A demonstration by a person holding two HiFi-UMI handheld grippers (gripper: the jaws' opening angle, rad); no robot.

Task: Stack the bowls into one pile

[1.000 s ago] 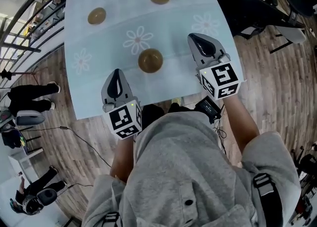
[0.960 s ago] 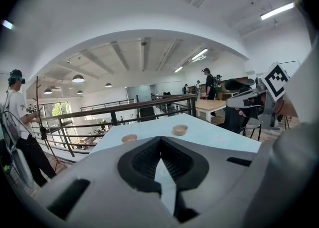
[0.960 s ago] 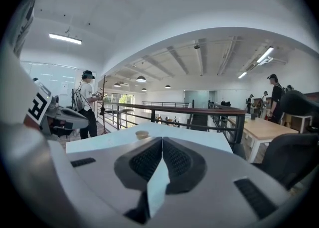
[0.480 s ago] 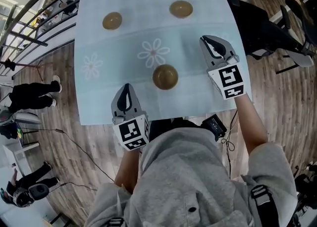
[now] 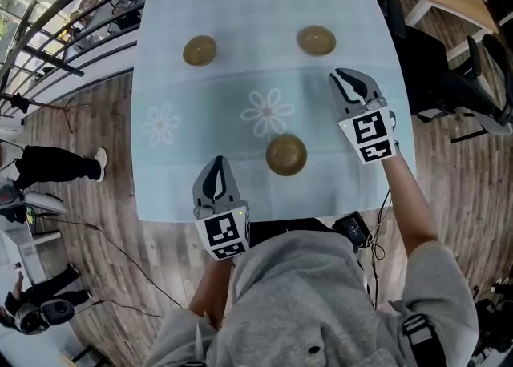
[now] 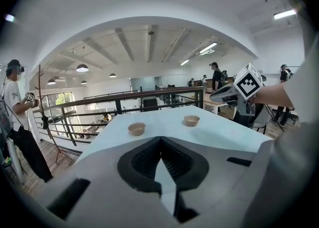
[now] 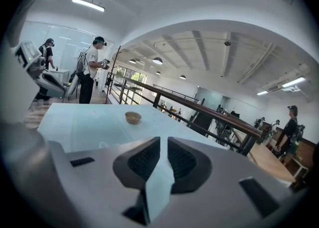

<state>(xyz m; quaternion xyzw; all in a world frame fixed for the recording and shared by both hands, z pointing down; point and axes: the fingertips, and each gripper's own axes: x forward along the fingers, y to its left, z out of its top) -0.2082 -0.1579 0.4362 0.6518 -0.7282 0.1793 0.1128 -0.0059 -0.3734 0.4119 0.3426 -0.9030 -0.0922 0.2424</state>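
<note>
Head view: left tool [image 5: 215,165] straddles table's [image 5: 164,185] near edge, bowls [image 5: 286,155] well apart.

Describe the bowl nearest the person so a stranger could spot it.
On the blue tablecloth, find the large central flower print. The near bowl sits on the person's side of it; the left bowl and right bowl lie beyond it.
</note>
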